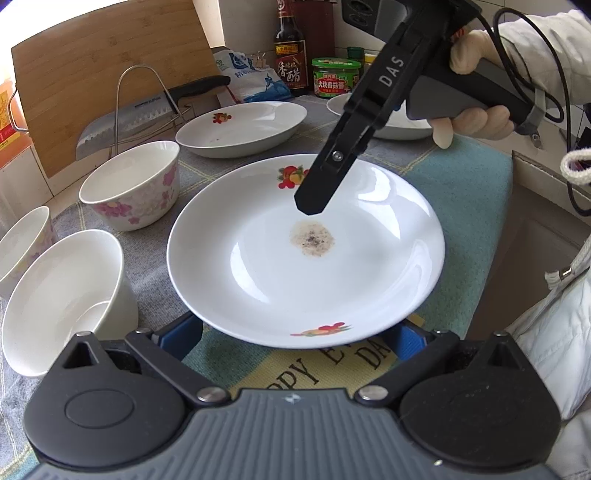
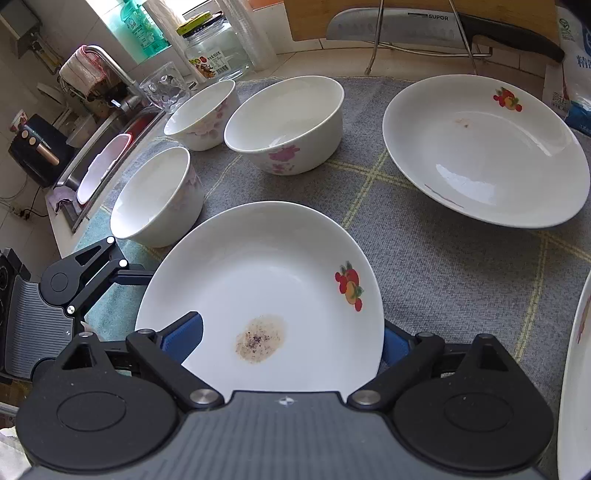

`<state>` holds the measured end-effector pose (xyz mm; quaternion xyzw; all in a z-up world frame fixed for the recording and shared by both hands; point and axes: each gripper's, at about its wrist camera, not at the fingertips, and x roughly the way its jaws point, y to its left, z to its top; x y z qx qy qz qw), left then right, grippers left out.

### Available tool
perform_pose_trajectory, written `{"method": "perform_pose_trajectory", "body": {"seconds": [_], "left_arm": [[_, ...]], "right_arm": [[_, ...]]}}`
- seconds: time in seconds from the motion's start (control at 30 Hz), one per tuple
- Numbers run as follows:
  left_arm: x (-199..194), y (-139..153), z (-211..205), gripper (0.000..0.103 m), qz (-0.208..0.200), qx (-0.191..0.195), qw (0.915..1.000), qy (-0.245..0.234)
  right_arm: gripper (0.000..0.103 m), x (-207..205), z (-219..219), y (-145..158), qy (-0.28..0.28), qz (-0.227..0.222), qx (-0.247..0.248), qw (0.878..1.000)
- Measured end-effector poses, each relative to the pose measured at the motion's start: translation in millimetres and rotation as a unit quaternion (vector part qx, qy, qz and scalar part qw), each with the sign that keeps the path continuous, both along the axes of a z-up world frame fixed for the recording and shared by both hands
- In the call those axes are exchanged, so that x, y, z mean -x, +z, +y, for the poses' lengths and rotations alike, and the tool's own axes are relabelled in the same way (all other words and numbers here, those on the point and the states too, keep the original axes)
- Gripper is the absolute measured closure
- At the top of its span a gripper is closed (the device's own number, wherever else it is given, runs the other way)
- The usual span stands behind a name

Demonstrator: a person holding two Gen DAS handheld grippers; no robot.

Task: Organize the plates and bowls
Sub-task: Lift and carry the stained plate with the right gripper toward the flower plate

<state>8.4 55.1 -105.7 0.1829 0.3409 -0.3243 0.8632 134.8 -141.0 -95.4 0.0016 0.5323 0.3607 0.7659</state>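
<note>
A white plate with fruit prints and a brown stain (image 1: pixel 306 254) lies on the mat between both grippers; it also shows in the right wrist view (image 2: pixel 266 295). My left gripper (image 1: pixel 295 339) is open, its blue pads either side of the plate's near rim. My right gripper (image 2: pixel 291 336) is open, one finger above the plate and one below its rim; its upper finger (image 1: pixel 314 199) hovers over the plate. A second plate (image 2: pixel 487 147) lies farther back. Three flowered bowls (image 2: pixel 284 125) (image 2: pixel 201 112) (image 2: pixel 157 195) stand to the left.
A third plate (image 1: pixel 391 118) lies behind my right gripper, its edge (image 2: pixel 576 369) at the right. A knife (image 2: pixel 436 26) rests on a wire rack before a cutting board (image 1: pixel 110 62). Bottles and jars (image 1: pixel 336 77) stand at the back. A sink (image 2: pixel 103 162) lies left.
</note>
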Motion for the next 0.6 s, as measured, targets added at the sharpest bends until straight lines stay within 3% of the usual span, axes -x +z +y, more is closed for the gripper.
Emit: {"method": "perform_pose_trajectory", "body": {"seconds": [0.6], "left_arm": [[-2.1, 0.3, -0.5, 0.002, 0.001, 0.003, 0.9998, -0.018]], "right_arm": [[0.004, -6.8, -3.9, -2.5, -0.006, 0.031, -0.02, 0.999]]}}
